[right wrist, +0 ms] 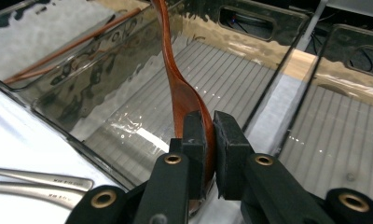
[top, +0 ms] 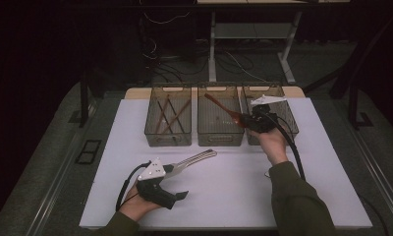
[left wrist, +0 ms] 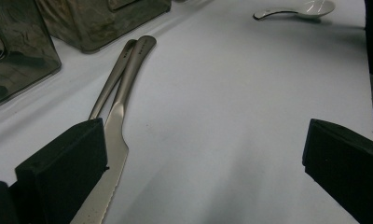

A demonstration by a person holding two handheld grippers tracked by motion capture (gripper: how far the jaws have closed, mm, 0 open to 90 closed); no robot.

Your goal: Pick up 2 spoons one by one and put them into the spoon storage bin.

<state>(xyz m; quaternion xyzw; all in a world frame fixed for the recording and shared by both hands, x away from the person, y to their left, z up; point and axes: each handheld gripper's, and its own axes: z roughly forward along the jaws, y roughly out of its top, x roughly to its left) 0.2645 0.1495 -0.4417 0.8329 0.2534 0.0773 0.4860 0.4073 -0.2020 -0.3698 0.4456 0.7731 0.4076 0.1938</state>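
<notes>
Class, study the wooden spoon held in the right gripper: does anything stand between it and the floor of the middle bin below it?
Nothing visible does. The right gripper is shut on the wooden spoon by its bowl, above the middle bin, whose ribbed floor lies bare beneath; the chopsticks lie in the neighbouring bin.

Lab/test rig: dark room w/ black drapes, white-covered bench (top: pixel 224 196), loose floor cables (top: pixel 184 64), desk frame (top: pixel 253 34) behind.

My high view is dim: dark room, only the white table sheet (top: pixel 224 196) lit, from overhead, shadows soft. Glare streaks ripple on the clear bins (right wrist: pixel 128 93) in my right gripper view. Near jaws read soft in my left gripper view; grain throughout.
</notes>
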